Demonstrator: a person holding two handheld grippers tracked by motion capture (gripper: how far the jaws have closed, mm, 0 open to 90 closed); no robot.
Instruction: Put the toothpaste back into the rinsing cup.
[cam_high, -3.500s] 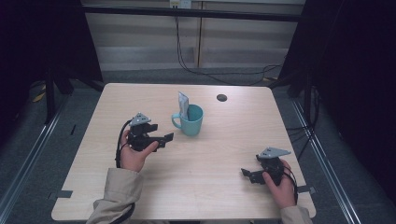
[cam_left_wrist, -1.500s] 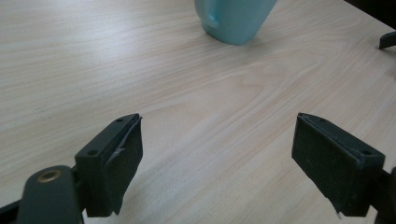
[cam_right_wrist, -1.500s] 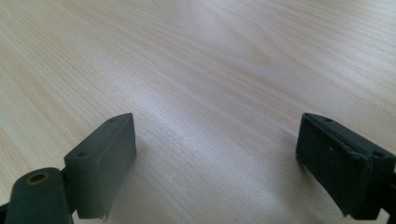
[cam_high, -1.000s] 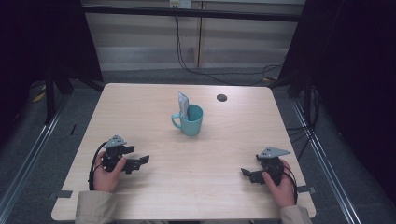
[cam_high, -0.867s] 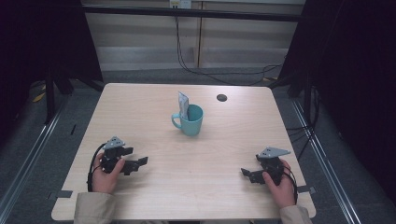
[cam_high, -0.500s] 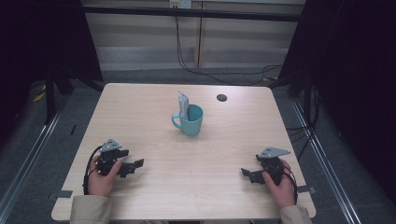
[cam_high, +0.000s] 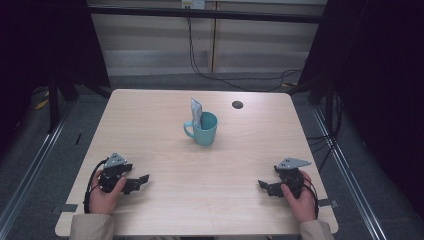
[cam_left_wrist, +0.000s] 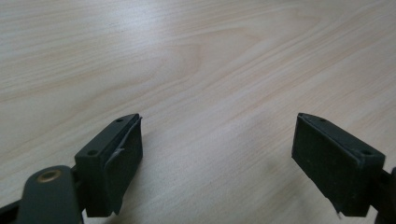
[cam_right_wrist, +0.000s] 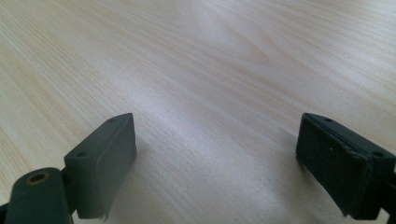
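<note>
Teal mug (cam_high: 206, 129) (packet inside) stands mid-table; left gripper (cam_high: 134, 183) and right gripper (cam_high: 267, 187) spread wide.

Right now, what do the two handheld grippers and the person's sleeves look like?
Both the left gripper and the right gripper are black, each topped by a grey three-cornered plate, with a black cable looping back along the hand. Up close, their jaws are blocky black pads with small screw holes; a brass-coloured pivot shows at the lower left. The sleeves are beige.
</note>
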